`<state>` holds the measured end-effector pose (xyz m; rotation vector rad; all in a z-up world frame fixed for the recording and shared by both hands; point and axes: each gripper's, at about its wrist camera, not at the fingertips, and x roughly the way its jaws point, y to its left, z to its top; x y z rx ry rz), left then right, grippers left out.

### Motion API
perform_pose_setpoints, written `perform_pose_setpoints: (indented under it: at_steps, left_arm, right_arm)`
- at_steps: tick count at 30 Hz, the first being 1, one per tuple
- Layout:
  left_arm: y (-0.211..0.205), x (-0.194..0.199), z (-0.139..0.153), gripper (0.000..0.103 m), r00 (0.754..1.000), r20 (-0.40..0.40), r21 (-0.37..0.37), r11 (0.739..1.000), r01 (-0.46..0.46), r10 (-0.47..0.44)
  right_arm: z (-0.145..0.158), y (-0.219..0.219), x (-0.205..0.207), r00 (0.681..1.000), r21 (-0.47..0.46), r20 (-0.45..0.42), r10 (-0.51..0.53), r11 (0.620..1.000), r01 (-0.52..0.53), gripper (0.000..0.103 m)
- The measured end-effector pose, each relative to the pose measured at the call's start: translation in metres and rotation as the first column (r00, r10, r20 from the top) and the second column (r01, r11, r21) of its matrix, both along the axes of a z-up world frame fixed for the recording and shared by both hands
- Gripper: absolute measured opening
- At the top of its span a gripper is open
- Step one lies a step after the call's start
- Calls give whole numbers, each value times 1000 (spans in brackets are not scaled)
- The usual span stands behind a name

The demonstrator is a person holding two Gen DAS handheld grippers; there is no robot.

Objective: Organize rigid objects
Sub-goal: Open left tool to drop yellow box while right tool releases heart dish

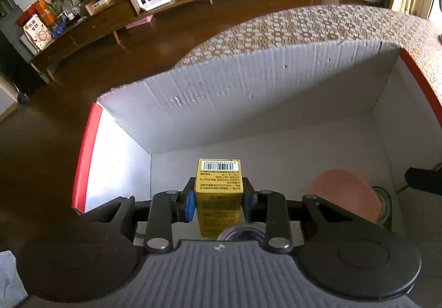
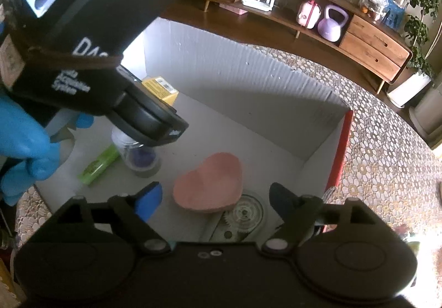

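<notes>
Two left gripper (image 1: 218, 198) fingers clamp the small yellow cardboard carton (image 1: 218, 189) between them at mid-height, likely light and crushable; right gripper (image 2: 214, 197) fingers spread apart.

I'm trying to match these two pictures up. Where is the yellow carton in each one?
Left wrist view: the yellow carton is at lower centre, clamped between the left gripper fingers, inside the white box.
Right wrist view: the carton is at left of centre, mostly hidden behind the left gripper's black body.
Shared landmark: the pink heart dish on the box floor.
</notes>
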<state>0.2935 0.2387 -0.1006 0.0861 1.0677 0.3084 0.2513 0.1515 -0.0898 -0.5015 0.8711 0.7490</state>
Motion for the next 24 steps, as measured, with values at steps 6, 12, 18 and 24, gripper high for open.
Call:
perform_pose_setpoints:
  at_steps: [6, 12, 18, 24]
  left_arm:
    - [-3, -6, 11, 31, 1000, 23, -6, 1000, -7, 7]
    - [-6, -18, 25, 56, 998, 63, -3, 1000, -25, 25]
    - [-15, -37, 42, 64, 994, 106, 20, 1000, -17, 15]
    - [-28, -59, 59, 64, 991, 136, 33, 999, 2, -7]
  right_arm:
    - [9, -8, -7, 1000, 36, 12, -7, 999, 6, 87]
    - [25, -22, -17, 999, 86, 38, -5, 996, 1, 87]
    - [46, -42, -30, 999, 154, 47, -11, 988, 3, 90]
    - [66, -69, -38, 998, 209, 63, -21, 978, 7, 92]
